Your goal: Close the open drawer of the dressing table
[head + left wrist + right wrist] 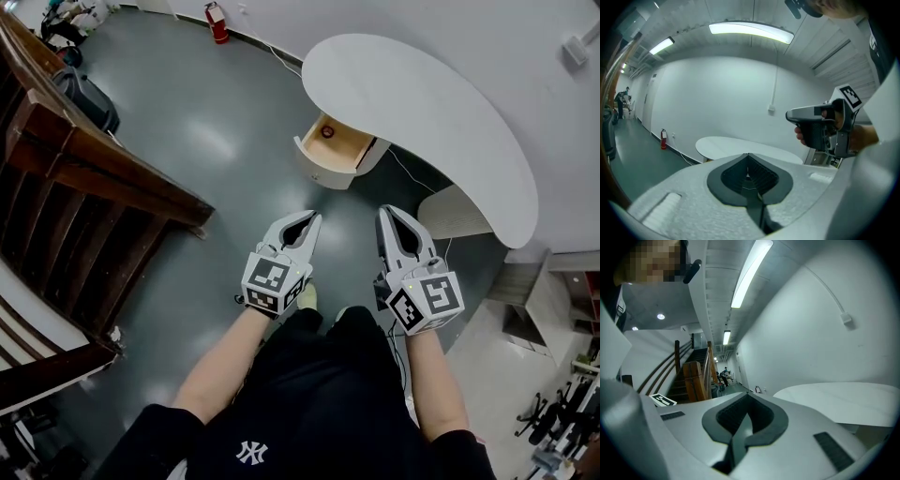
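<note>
The white dressing table curves along the wall ahead. Its drawer stands pulled out, wooden inside, with a small dark red round thing in it. My left gripper is shut and empty, a stretch short of the drawer front. My right gripper is level with it on the right, jaws together, holding nothing. The left gripper view shows my shut left gripper aimed at the table top, with the right gripper's body beside it. My right gripper in its own view points past the table top.
A wooden stair rail runs along the left. A red fire extinguisher stands by the far wall. A cable trails on the grey floor under the table. Shelving sits at the right.
</note>
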Tool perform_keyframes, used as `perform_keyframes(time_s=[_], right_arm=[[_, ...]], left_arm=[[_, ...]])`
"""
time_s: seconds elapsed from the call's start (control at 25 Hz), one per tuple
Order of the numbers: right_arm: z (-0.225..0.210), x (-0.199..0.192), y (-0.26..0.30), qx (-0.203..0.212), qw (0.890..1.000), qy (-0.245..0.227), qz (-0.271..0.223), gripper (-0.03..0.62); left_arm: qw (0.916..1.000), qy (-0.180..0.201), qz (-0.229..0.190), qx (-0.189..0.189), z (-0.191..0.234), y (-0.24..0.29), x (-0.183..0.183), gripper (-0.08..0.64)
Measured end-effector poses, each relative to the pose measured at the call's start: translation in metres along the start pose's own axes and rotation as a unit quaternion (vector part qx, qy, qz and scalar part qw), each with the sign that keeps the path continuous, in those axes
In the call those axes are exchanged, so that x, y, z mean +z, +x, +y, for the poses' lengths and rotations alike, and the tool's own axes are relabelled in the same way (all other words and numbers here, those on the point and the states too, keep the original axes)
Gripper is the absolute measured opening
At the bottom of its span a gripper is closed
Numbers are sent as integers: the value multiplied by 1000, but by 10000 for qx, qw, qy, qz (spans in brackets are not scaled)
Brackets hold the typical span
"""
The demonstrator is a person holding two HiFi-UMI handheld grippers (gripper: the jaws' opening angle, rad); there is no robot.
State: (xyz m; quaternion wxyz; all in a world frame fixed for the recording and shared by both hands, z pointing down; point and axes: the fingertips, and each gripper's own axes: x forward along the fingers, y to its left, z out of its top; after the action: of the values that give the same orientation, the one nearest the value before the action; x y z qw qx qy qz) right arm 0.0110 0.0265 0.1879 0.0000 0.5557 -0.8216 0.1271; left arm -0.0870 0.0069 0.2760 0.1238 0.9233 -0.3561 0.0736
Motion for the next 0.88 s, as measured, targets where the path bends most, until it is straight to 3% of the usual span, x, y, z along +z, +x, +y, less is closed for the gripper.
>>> perform_keyframes(time_s=[0.32,0.64,0.88], right_arm=[[-29,-5,55,159,9998,32,106,14],[-90,-9,141,768,9965,-273,209,14],[-103,-29,184,1179,9905,-531,465,14]], left_arm=[[9998,27,94,173,30,39,-8,11],[9982,-10,160,583,69,113,-15,11],[9959,-138,293,850,96,139,-38,11]])
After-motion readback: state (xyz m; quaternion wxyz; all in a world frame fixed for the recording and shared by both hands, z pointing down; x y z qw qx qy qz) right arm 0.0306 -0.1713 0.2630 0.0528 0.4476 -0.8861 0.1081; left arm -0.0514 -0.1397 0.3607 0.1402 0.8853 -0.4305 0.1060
